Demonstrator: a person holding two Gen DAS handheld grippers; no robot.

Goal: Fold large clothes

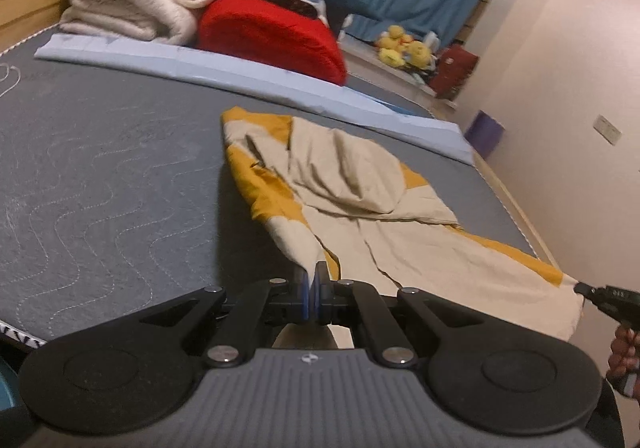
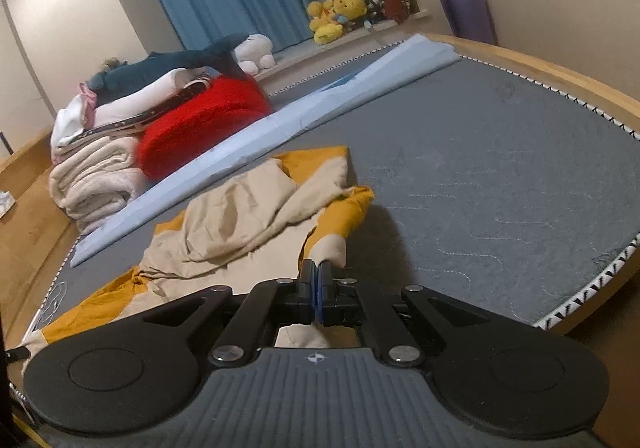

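A beige and mustard-yellow garment (image 1: 352, 176) lies crumpled on the grey quilted mattress (image 1: 100, 168). My left gripper (image 1: 314, 271) is shut on one near corner of it, and the cloth is drawn up into the blue pads. In the same view my right gripper (image 1: 580, 290) pinches the other near corner at the far right, with a hand (image 1: 622, 344) behind it. The right wrist view shows the garment (image 2: 240, 216) bunched in the middle, and my right gripper (image 2: 316, 269) shut on a beige corner lifted off the mattress (image 2: 500, 168).
A light blue folded sheet (image 1: 208, 64) runs across the mattress behind the garment. Beyond it sit a cream blanket stack (image 1: 132, 4) and a red cushion (image 1: 272, 36). Yellow plush toys (image 2: 336, 16) line the sill under blue curtains. A wooden bed frame (image 2: 560, 68) rims the mattress.
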